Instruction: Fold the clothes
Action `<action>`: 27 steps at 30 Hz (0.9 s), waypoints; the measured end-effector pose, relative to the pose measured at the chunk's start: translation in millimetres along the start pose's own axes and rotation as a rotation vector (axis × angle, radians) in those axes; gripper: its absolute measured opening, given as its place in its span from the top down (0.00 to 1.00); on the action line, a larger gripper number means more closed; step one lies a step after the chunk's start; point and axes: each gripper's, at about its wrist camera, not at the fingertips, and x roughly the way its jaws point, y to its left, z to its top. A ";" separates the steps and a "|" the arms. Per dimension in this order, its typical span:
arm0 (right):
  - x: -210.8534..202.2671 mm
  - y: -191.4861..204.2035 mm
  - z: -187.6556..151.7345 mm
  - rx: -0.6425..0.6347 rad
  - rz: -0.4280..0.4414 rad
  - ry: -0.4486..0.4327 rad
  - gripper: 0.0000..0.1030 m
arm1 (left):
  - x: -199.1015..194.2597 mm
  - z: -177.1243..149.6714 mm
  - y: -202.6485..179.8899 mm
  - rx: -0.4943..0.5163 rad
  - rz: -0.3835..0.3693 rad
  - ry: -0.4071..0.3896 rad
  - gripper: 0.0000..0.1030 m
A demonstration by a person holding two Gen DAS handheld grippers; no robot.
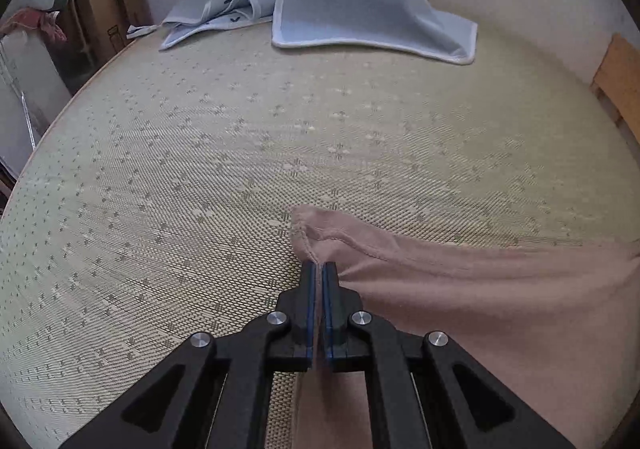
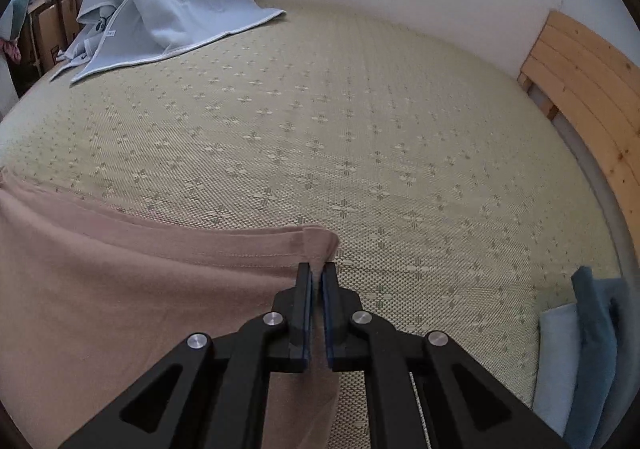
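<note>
Left wrist view shows the left gripper [image 1: 319, 269] pinching a hemmed corner of the pink garment [image 1: 460, 289] at lower centre, the right gripper [image 2: 317, 271] likewise clamped on the opposite corner, so carrying that edge evenly across the mat [image 2: 360, 129] seems next.

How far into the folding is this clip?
Done: folded blue items lie stacked at the mat's edge. In hand: the left gripper and right gripper each pinch a hemmed corner of the pink garment, stretched between them. Left: its folds, not yet visible.
</note>
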 end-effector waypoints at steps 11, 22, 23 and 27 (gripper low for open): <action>-40.8 -40.2 -20.2 0.153 0.063 -0.029 0.37 | -19.8 -5.7 32.5 -0.090 -0.093 0.010 0.40; -140.3 -49.9 -150.3 0.154 0.234 0.053 0.31 | -113.6 -126.3 84.2 -0.195 -0.213 0.015 0.32; -142.9 -38.1 -162.5 0.108 0.243 0.090 0.31 | -122.2 -140.0 86.5 -0.205 -0.225 0.023 0.32; -146.3 -0.4 -191.2 -0.036 0.248 0.163 0.32 | -153.6 -192.9 92.7 -0.254 -0.265 0.053 0.31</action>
